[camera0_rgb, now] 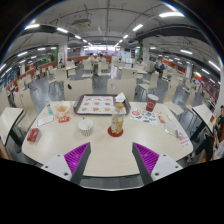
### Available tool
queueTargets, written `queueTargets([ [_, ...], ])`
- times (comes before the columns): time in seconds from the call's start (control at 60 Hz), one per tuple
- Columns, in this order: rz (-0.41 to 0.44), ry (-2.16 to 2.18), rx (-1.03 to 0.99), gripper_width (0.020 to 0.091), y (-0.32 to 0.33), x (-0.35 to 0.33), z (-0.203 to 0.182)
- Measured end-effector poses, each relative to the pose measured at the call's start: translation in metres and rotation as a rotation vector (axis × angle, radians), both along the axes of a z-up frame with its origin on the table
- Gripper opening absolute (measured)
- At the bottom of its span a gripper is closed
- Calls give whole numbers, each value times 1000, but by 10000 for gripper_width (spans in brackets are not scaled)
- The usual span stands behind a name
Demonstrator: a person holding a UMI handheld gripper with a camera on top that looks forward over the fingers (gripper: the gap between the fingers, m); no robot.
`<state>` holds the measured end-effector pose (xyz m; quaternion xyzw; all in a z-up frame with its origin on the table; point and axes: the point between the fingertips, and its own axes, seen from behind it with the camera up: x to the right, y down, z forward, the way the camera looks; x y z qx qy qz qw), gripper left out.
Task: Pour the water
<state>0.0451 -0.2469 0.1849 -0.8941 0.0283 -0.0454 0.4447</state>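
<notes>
My gripper point(112, 160) stands open above the near part of a beige table point(110, 148), its magenta pads point(76, 155) spread wide with nothing between them. Beyond the fingers, near the table's middle, stands a clear bottle point(118, 116) with a white cap and amber liquid at the bottom. Left of the bottle sits a small white cup point(86, 127). A red cup point(151, 104) stands further back to the right.
A tray point(98, 104) with several round items lies behind the bottle. Packets and small items lie at the table's left point(34, 134) and right point(165, 118). Chairs and other tables fill the hall beyond.
</notes>
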Motion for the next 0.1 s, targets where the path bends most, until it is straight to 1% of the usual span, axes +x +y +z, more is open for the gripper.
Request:
queueTargets([
  [0.1,17,-7,11,847,0,-3,2],
])
